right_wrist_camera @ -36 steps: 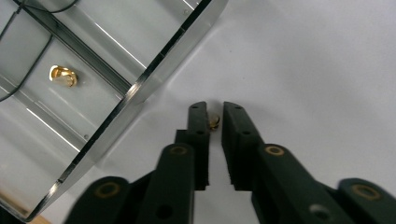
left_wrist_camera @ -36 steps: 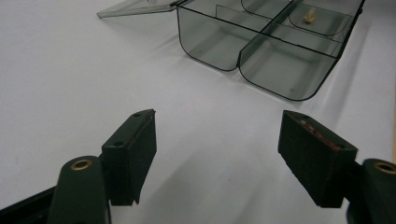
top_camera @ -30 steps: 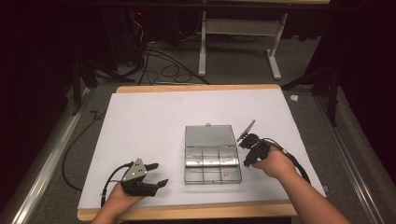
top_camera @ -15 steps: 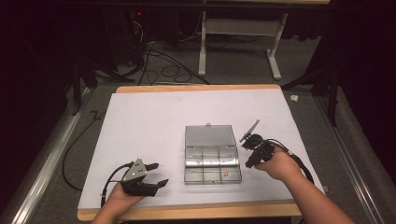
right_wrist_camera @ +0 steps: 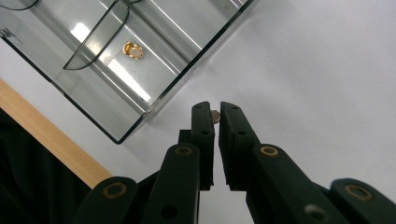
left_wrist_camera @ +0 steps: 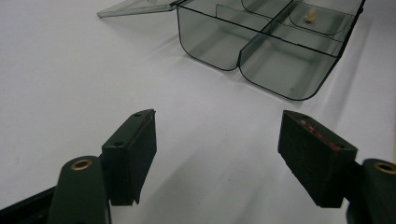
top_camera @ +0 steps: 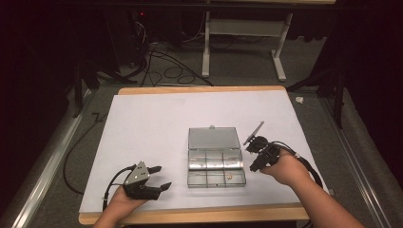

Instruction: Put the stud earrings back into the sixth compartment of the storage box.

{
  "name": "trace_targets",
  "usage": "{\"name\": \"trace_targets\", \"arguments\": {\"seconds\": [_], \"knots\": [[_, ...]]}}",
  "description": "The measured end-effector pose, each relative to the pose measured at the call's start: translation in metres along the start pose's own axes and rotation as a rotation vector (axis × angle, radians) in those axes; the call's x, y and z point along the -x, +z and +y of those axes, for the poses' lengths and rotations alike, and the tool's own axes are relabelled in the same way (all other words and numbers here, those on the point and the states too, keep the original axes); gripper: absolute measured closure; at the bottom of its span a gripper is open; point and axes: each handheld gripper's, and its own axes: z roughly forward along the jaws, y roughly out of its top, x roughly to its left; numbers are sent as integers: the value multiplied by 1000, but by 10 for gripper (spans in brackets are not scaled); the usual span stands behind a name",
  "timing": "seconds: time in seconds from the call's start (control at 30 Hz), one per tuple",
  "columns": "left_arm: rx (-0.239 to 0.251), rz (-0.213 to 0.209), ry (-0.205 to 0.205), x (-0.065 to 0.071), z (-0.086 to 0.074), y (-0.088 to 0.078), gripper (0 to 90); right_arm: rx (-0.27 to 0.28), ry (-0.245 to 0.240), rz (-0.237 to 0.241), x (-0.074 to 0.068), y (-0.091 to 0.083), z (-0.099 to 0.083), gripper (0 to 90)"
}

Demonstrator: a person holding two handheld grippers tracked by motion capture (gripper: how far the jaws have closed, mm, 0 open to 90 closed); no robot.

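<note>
A clear plastic compartment box (top_camera: 216,161) lies mid-table with its lid folded back. A small gold ring (right_wrist_camera: 132,50) rests in one near compartment, and the same ring (left_wrist_camera: 308,17) appears in the left gripper view. My right gripper (top_camera: 252,166) hovers just off the box's right side, near its front corner. Its jaws are shut on a small gold piece (right_wrist_camera: 215,115) that peeks out at their tips. My left gripper (top_camera: 159,176) sits low at the near left of the box, and its fingers (left_wrist_camera: 133,149) stand wide apart with nothing between them.
A white sheet (top_camera: 157,123) covers the table, whose wooden front edge (top_camera: 199,216) runs along the near side. The box's open lid (left_wrist_camera: 135,7) lies flat on the sheet. Dark floor with cables and a desk frame (top_camera: 242,42) lies beyond the table.
My right gripper has shifted slightly toward the near side beside the box, still shut on the small piece. The left gripper has stayed put.
</note>
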Motion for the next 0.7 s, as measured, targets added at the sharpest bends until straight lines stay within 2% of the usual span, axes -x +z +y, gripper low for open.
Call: {"name": "trace_targets", "arguments": {"seconds": [0.27,0.43,0.5,0.7], "knots": [[0,0,1,0,0,0,288,4,-16,1,-5,-4,2,857],[1,1,3,0,0,0,287,9,-43,1,-12,-5,6,857],[0,2,4,0,0,0,287,7,-29,5,-15,-5,7,857],[1,3,4,1,0,0,288,14,-64,11,-21,-5,11,856]]}}
